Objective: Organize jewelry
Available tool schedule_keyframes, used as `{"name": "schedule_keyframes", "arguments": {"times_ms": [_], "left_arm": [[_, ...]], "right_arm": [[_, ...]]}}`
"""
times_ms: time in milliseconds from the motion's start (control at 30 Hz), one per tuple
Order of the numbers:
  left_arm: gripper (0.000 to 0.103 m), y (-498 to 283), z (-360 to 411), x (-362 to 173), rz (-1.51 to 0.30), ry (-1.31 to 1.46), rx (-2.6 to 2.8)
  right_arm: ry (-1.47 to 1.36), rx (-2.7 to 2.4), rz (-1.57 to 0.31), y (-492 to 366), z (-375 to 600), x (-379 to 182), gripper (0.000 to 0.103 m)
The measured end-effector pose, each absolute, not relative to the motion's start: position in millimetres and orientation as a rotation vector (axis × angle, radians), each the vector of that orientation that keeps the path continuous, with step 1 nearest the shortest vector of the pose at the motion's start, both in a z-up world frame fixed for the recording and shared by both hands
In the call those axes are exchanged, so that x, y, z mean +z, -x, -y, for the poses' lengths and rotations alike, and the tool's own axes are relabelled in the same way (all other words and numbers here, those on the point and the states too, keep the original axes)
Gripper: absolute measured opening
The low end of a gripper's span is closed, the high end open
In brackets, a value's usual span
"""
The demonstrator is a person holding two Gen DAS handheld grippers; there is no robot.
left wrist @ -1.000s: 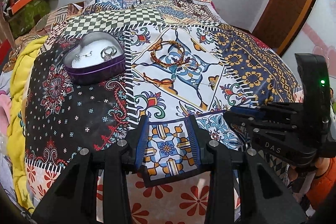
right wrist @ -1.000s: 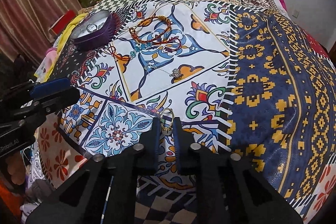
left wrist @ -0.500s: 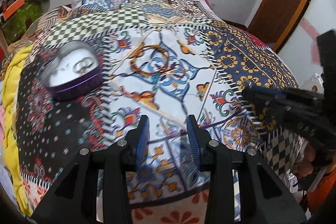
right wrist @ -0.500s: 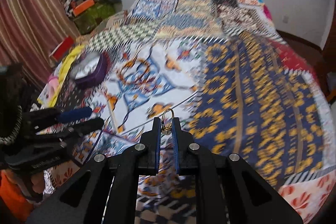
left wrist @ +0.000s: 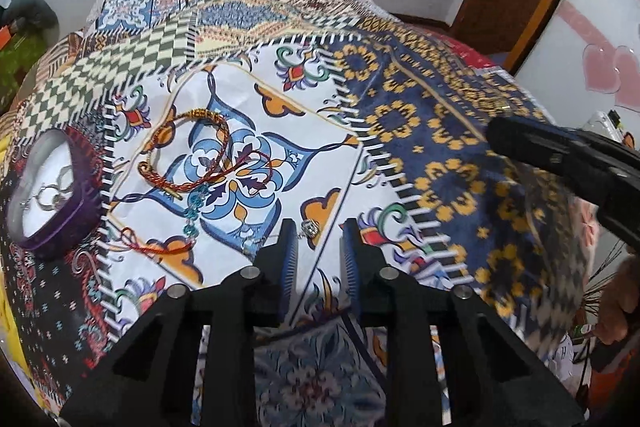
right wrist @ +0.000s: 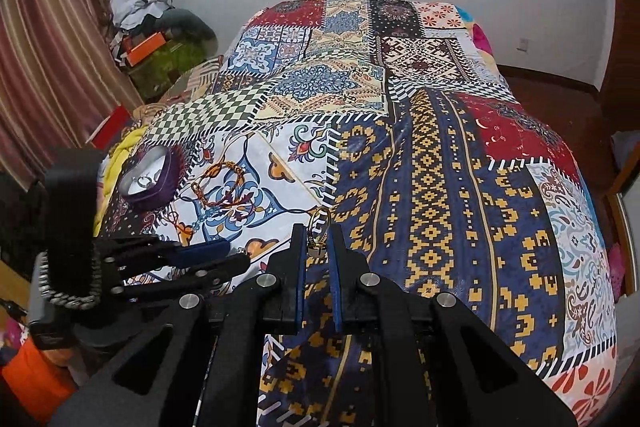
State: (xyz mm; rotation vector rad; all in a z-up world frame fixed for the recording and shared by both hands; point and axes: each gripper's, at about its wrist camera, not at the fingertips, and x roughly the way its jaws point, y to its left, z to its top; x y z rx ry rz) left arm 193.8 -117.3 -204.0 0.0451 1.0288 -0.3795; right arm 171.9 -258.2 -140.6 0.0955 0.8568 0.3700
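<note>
A patchwork bedspread (right wrist: 432, 155) covers the bed where jewelry lies scattered for sorting. The right gripper (right wrist: 318, 247), held above the blue-and-yellow patch, pinches a gold ring (right wrist: 319, 227) between its two blue-padded fingers, the hoop standing clear above the fingertips. The left gripper (left wrist: 318, 247) hovers low over the white floral panel with its fingers spread and nothing between them; a small silver ring (left wrist: 309, 227) lies on the cloth just beside the tip of its left finger. Further out on the same white panel rests a braided orange bracelet (left wrist: 188, 151), its cords crossing a red string with turquoise beads (left wrist: 192, 203) that trails toward the panel's near edge. At the left border of the panel, on the dark patch, sits a purple heart-shaped box (left wrist: 52, 187), open, with a pale lining holding what appear to be a silver ring and a thin chain, though the small pieces blur at the rim of the fisheye view. In the right wrist view the same box (right wrist: 150, 181) shows at left, beyond the left gripper (right wrist: 224, 259), well apart from the gold ring. A striped curtain (right wrist: 48, 47) hangs at far left.
</note>
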Motion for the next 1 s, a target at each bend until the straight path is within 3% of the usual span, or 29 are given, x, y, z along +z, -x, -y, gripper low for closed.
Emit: {"name": "schedule_keyframes", "arguments": {"times_ms": [200, 600, 1000], "left_arm": [[0.009, -200.5, 121.3, -212.8, -1.03, -0.073, -0.369], [0.009, -183.7, 92.3, -173.3, -0.935, -0.007, -0.335], [0.009, -161.1, 10.4, -110.6, -0.758, 0.083, -0.213]], "right_arm": [[-0.106, 0.377, -0.864, -175.2, 259.8, -144.3, 0.009], [-0.078, 0.396, -0.819, -172.2, 242.8, -122.0, 0.009], [-0.036, 0.48, -0.732, -174.5, 185.4, -87.3, 0.009]]}}
